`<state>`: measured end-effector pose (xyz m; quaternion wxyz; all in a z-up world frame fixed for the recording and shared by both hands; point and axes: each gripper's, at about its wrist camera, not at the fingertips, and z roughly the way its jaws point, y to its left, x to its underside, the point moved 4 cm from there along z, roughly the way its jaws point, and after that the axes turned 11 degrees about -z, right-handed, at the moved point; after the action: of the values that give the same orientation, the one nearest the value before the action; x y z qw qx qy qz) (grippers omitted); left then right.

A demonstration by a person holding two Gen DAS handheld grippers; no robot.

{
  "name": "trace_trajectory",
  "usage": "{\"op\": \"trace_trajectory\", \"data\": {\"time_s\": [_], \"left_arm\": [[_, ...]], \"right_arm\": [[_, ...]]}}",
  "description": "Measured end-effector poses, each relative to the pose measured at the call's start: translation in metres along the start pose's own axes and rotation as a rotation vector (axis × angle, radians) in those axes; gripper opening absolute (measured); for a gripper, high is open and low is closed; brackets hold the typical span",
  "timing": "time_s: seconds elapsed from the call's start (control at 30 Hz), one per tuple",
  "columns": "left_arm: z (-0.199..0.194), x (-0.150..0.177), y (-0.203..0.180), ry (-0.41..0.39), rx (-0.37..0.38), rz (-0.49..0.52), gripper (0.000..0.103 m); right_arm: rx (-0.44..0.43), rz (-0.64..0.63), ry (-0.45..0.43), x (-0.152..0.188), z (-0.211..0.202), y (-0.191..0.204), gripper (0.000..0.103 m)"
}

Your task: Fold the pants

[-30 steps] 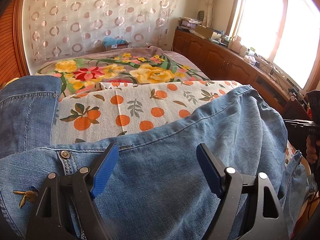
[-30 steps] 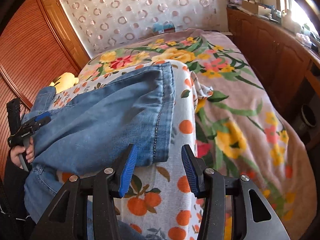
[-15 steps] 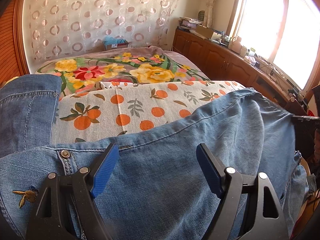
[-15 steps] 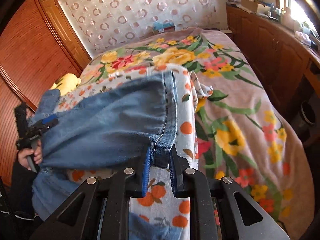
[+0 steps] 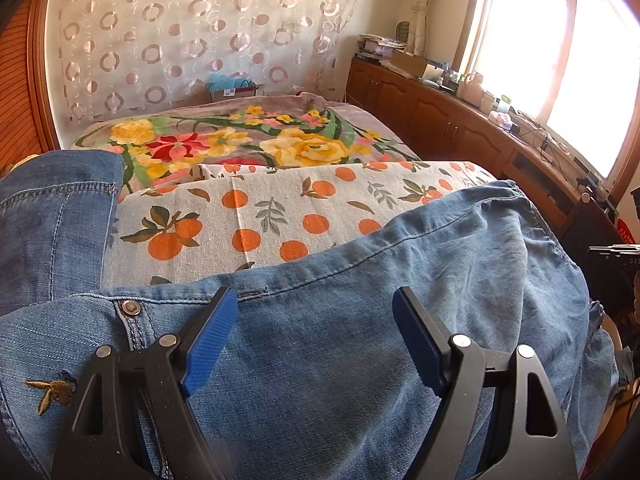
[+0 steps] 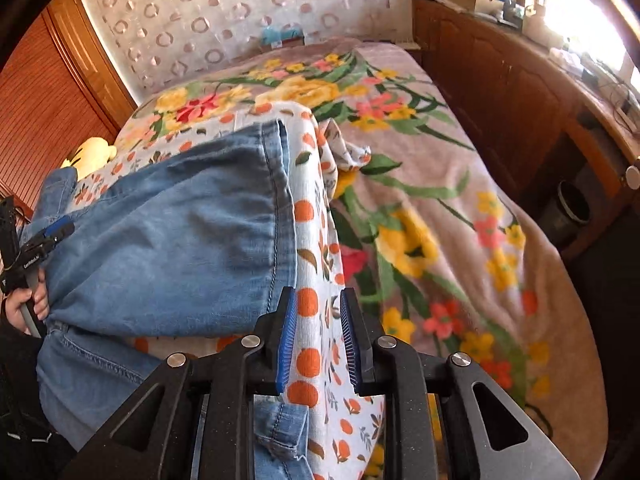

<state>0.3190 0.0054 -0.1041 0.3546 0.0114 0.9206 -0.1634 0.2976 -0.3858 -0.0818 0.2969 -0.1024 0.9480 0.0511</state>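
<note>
Right hand-held gripper (image 6: 318, 336) reopened slightly, empty; left (image 5: 312, 336) apart; pants (image 5: 340, 340) folded, rumpled.

A lived-in bedroom in somebody's home.

A wide bed (image 6: 500, 320) under a pink blanket with big yellow and red flowers (image 5: 256, 140) fills the room, with an orange-print cotton sheet (image 5: 280, 216) laid across it. A sheer curtain patterned with rings (image 5: 180, 32) hangs behind, brown wooden cabinets (image 5: 436, 120) run under a bright window (image 5: 560, 52), their top crowded with household bits, and slatted wooden wardrobe doors (image 6: 44, 120) stand alongside.
</note>
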Motion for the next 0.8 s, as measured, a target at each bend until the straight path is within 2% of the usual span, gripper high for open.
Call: {"op": "trace_trajectory", "data": {"time_s": [0.23,0.43,0.7,0.8], "left_arm": [[-0.001,-0.002,0.000,0.000,-0.005,-0.003,0.081],[-0.001,-0.002,0.000,-0.001,-0.005,-0.002,0.081],[-0.002,-0.003,0.003,-0.003,-0.027,-0.007,0.081],[-0.005,-0.004,0.002,-0.016,-0.043,-0.001,0.081]], "right_arm": [[0.002,-0.041,-0.075,-0.005,-0.004,0.018,0.024],[-0.007,-0.072,-0.089,-0.009,0.007,0.037,0.025],[-0.027,-0.084,-0.107,0.004,0.010,0.049,0.026],[-0.013,-0.096,-0.130,0.014,0.000,0.055,0.031]]}}
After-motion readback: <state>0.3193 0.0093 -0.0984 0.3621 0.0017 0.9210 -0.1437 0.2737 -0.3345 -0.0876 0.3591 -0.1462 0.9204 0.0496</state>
